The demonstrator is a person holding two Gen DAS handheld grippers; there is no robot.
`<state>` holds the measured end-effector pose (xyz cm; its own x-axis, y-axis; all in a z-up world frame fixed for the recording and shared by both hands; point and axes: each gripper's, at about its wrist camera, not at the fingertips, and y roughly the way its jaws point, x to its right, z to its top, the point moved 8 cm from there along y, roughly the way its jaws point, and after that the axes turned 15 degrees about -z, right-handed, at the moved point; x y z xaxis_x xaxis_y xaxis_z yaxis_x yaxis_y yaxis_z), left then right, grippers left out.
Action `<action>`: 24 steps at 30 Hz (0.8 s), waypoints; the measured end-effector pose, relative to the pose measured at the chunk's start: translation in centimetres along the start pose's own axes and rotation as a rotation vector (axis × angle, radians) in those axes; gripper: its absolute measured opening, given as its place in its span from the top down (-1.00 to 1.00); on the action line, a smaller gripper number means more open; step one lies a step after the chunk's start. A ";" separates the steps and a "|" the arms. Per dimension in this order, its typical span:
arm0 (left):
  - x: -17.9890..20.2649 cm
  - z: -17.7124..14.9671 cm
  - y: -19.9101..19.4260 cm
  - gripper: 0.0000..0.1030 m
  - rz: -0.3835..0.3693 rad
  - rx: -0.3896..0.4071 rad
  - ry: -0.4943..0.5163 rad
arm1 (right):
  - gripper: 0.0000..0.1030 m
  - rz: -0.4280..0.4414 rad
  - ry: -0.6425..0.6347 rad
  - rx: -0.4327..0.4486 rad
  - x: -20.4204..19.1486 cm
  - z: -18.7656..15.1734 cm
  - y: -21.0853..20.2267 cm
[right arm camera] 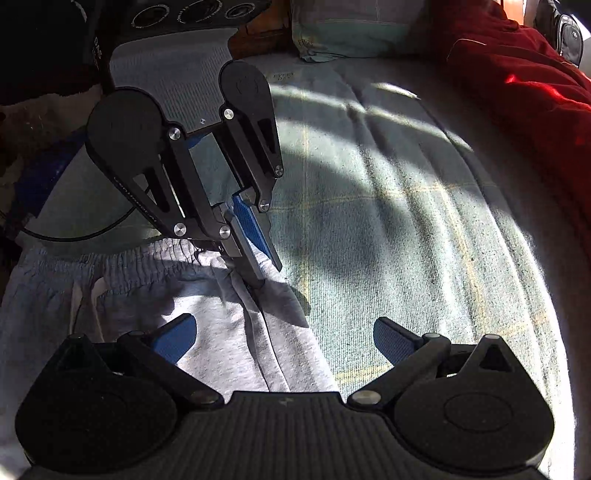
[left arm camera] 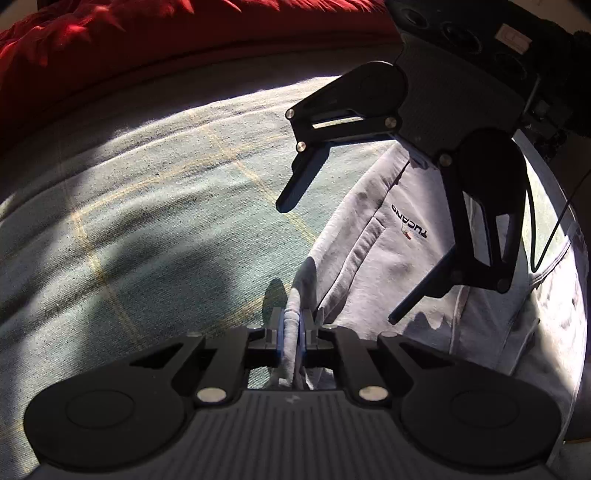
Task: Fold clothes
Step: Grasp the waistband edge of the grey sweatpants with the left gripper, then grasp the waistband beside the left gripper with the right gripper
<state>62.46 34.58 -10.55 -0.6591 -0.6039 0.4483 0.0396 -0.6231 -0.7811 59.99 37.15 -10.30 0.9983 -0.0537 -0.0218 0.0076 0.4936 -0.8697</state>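
Grey sweatpants [left arm camera: 391, 236] lie spread on the bed [left arm camera: 147, 206]. Left hand-held gripper [left arm camera: 291, 332] is clamped on their edge, probably to lift for a fold; right hand-held gripper [right arm camera: 284, 341] hovers above with jaws apart.

Black linkage grippers, blue-padded fingers [right arm camera: 391, 341]

We see a bed [right arm camera: 388, 206] covered by a pale green sheet with thin yellow checks, half in sun and half in shadow. Grey sweatpants [right arm camera: 221, 332] lie flat at the lower left of the right wrist view, a red blanket [right arm camera: 517, 85] is bunched at the upper right, and a pillow [right arm camera: 351, 29] sits at the top.
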 end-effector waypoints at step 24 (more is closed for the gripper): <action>0.1 -0.7 -0.6 0.87 0.017 0.030 0.027 | -0.44 0.373 0.261 -0.264 3.3 -6.2 1.2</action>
<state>61.79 35.27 -10.31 -0.6782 -0.6009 0.4230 0.0734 -0.6282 -0.7746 62.91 32.15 -14.45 0.8826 -0.1465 -0.4467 -0.3942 0.2871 -0.8731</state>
